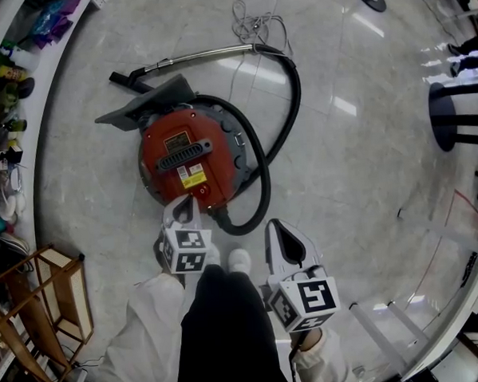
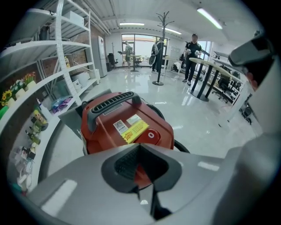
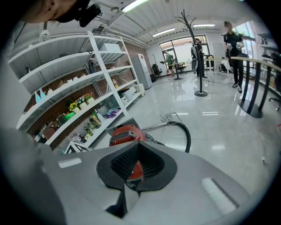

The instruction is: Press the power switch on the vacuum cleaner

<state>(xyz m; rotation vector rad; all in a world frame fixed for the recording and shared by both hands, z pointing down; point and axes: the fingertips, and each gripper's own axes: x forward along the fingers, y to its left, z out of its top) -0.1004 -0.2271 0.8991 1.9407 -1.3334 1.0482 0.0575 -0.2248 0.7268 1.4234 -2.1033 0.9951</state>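
Above vacuum cleaner [image 1: 191,153]: left hand-held gripper [image 1: 184,203], jaws together.

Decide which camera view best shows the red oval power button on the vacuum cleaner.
The left gripper view: the red oval power button is close, large and unobstructed. The head view shows it as a tiny spot. The right gripper view shows the red vacuum cleaner partly, but not the button.

One vacuum cleaner [image 1: 185,157], one hose [image 1: 289,104], one coat stand [image 2: 161,48]; left tongs [image 1: 182,207], right tongs [image 1: 276,230]: two.

Left gripper [image 1: 185,203] jaws together, empty; right gripper [image 1: 274,228] jaws together, empty.
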